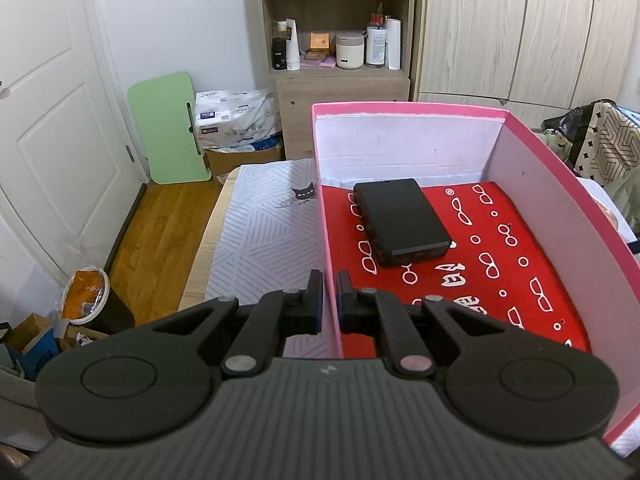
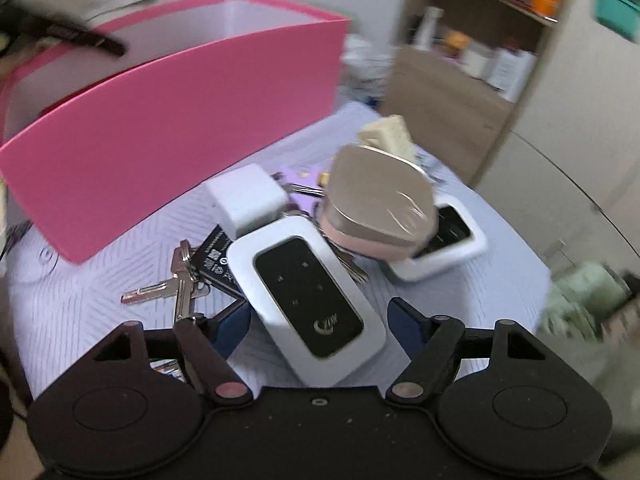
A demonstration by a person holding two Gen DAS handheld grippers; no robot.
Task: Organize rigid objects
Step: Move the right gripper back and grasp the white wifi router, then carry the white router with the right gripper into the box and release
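A pink box (image 1: 532, 184) with a red patterned floor holds a black rectangular device (image 1: 400, 220). My left gripper (image 1: 330, 300) is shut on the box's left wall (image 1: 325, 240), one finger on each side. In the right wrist view the box (image 2: 160, 128) stands at the left. My right gripper (image 2: 320, 316) is open, its fingers either side of a white device with a black face (image 2: 308, 300), apart from it. Behind it lie keys (image 2: 172, 288), a white charger cube (image 2: 248, 200), a tan-lidded pink tin (image 2: 380, 208), a black battery (image 2: 216, 260) and a second white device (image 2: 444, 240).
The table wears a pale striped cloth (image 1: 260, 240). A wooden shelf unit (image 1: 340, 20) with jars and bottles and pale wardrobes (image 1: 520, 28) stand behind. A white door (image 1: 48, 120), a green board (image 1: 172, 128) and a bin (image 1: 92, 300) are at the left.
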